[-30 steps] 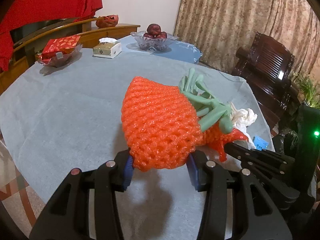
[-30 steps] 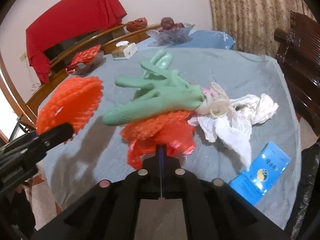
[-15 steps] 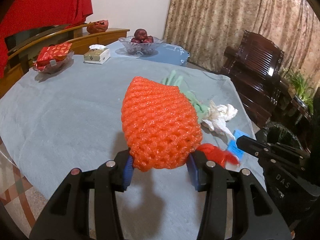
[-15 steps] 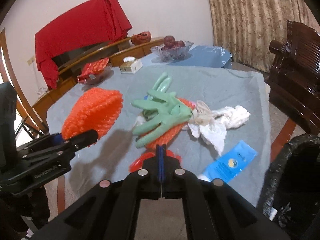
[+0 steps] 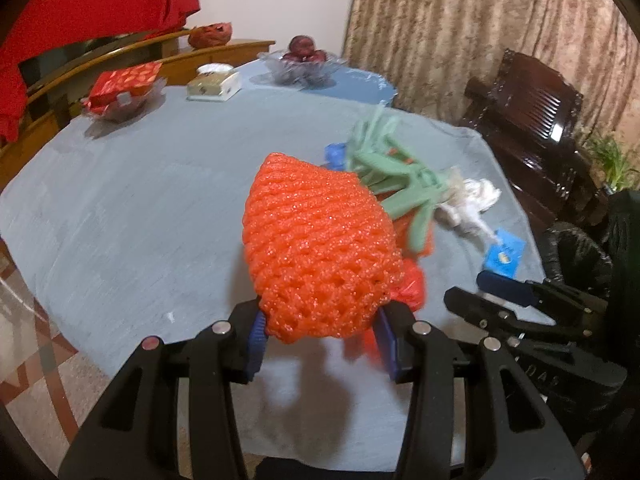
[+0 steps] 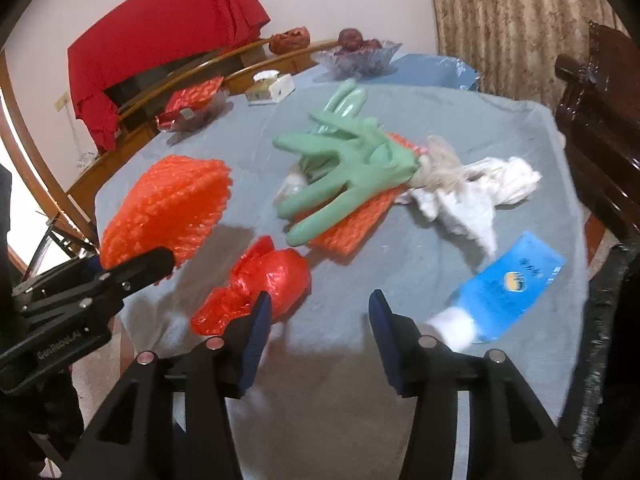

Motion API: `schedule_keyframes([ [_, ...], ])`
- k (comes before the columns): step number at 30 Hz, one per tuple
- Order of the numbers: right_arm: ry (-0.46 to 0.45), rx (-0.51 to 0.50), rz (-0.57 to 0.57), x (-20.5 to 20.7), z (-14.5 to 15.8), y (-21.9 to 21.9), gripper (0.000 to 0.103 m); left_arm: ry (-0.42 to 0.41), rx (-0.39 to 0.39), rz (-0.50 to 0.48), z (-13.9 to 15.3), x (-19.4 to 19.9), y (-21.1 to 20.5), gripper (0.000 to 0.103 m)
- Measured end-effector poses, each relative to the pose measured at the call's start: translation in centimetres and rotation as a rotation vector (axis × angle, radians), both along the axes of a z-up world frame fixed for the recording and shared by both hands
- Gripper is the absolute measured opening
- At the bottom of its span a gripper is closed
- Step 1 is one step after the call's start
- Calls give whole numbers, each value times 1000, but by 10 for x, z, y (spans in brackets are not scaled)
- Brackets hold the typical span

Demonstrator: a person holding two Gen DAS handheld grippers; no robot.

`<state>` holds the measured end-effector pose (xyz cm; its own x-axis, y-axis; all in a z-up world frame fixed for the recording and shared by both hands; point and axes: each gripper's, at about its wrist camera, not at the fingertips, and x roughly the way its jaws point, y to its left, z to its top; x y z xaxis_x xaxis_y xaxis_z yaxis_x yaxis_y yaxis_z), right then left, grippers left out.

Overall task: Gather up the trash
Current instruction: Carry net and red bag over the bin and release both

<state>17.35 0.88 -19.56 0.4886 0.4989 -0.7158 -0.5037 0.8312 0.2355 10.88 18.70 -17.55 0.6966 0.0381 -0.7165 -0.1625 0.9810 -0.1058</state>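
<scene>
My left gripper (image 5: pixel 322 338) is shut on an orange foam fruit net (image 5: pixel 320 256) and holds it above the grey tablecloth; it also shows in the right wrist view (image 6: pixel 168 208). My right gripper (image 6: pixel 316 320) is open and empty over the table's near edge. A crumpled red plastic bag (image 6: pixel 256 284) lies just left of its left finger. Beyond lie a green rubber glove (image 6: pixel 352 168) on a flat orange net (image 6: pixel 352 224), crumpled white tissue (image 6: pixel 472 188) and a blue packet (image 6: pixel 508 284).
A black-lined trash bin (image 6: pixel 612 320) stands at the table's right edge. At the far side stand a tissue box (image 5: pixel 214 86), a fruit bowl (image 5: pixel 302 64) and a dish with a red packet (image 5: pixel 124 88). A dark wooden chair (image 5: pixel 528 120) stands to the right.
My right gripper has opened and let go of the red plastic bag, which now lies on the table. The left gripper still holds the orange net.
</scene>
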Motion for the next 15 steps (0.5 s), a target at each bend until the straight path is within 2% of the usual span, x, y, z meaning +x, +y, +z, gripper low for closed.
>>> schedule_keyframes([
  [7,17,18,41,5,-2,28,54,29,18,52,-16,-4,32,44],
  [10,14,-6,56,4,-5,42,54,35,15,61,-20,-4,40,44],
  [15,28,-54,19,6,-18,49,57,44,6,58,-27,-6,44,44],
])
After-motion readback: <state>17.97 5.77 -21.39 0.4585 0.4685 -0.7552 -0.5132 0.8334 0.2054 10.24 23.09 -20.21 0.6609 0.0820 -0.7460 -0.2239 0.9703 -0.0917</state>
